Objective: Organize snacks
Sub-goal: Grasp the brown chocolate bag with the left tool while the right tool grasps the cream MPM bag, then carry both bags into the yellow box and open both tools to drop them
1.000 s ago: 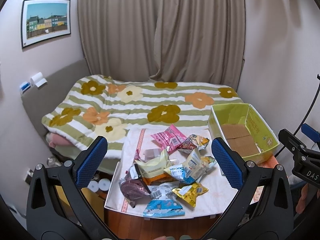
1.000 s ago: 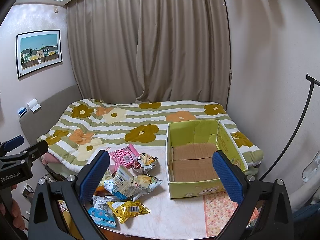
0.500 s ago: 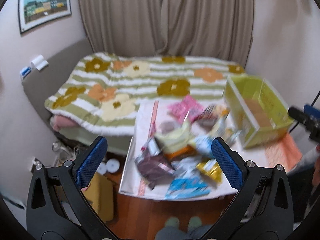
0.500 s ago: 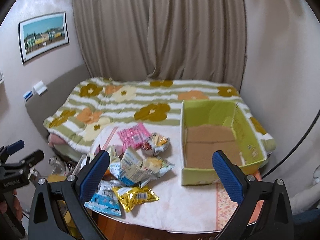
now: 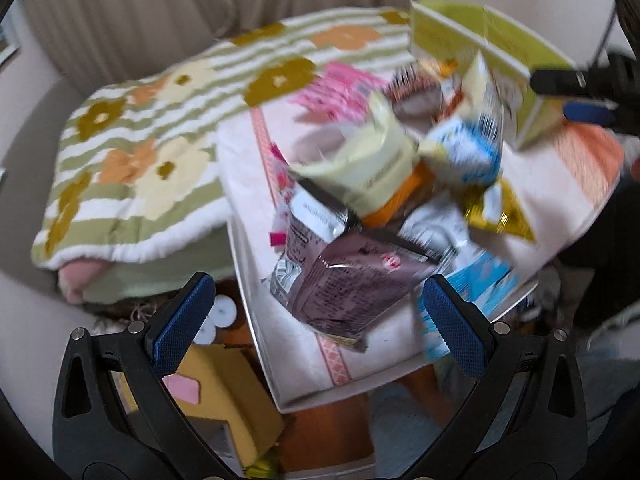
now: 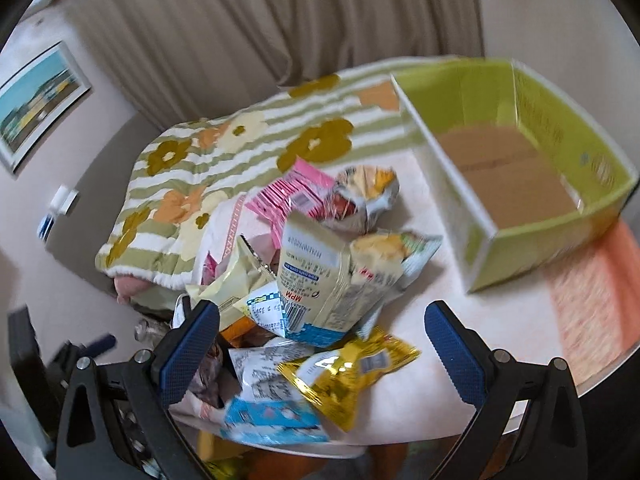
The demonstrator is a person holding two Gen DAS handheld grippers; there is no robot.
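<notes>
A heap of snack packets lies on the white table (image 6: pixel 460 312). Closest in the left wrist view is a purple packet (image 5: pixel 344 276), with a cream packet (image 5: pixel 360 172) and a pink packet (image 5: pixel 336 88) behind it. My left gripper (image 5: pixel 316 316) hangs open just above the purple packet, holding nothing. In the right wrist view a gold packet (image 6: pixel 344 376), a light blue packet (image 6: pixel 272 420) and a cream-and-blue packet (image 6: pixel 320 280) lie nearest. Over them my right gripper (image 6: pixel 320 352) stands open and empty. The green cardboard box (image 6: pixel 516 168) sits empty at the table's right.
A bed with a flowered striped blanket (image 5: pixel 152 128) runs along the table's far and left side. A yellow box (image 5: pixel 224 392) sits on the floor below the table's left edge. Beige curtains (image 6: pixel 280 24) hang behind. The right gripper's body (image 5: pixel 580 88) shows beside the green box.
Both grippers have dropped and moved in close over the snack heap, which now fills each view. Their jaws stay open. No packet has moved.
</notes>
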